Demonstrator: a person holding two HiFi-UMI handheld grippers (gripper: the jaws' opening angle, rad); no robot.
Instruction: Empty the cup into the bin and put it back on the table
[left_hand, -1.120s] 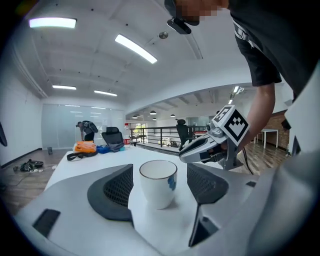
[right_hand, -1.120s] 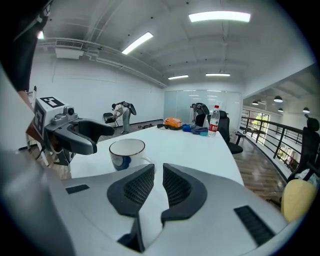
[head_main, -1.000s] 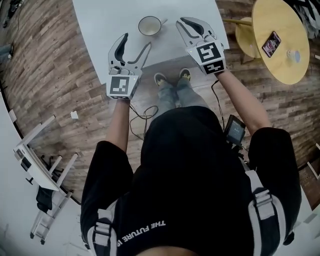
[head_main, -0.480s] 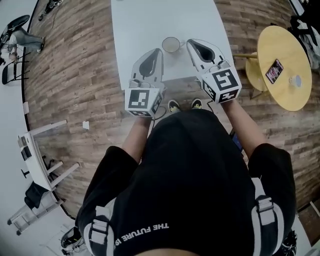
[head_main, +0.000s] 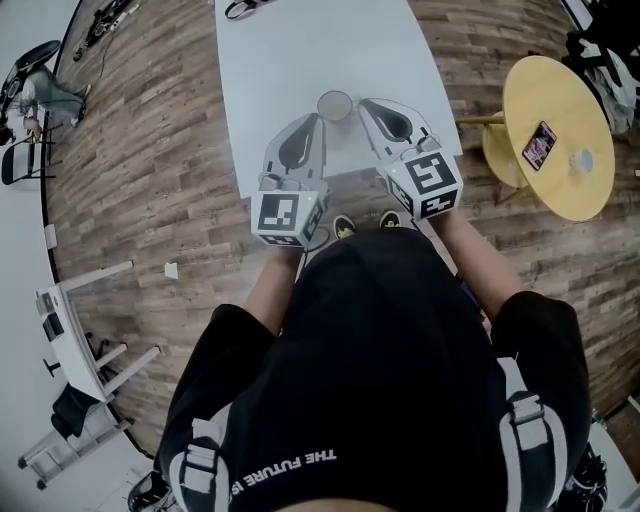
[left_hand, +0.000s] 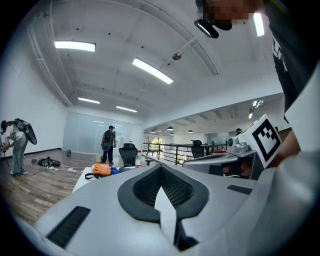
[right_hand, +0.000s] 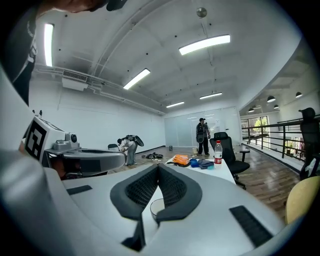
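Cup (head_main: 335, 104): upright near the front edge of white table (head_main: 300, 50), round-rimmed, pale, smooth, likely awaiting pickup. Left gripper (head_main: 314, 120) and right gripper (head_main: 367, 105): flanking the cup without contact, jaws pressed together on nothing, ribbed black pads in grey shells.

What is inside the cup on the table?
Only a pale inner wall shows in the cup; no contents visible. Its bottom is too small to judge, and the right gripper covers part of it.
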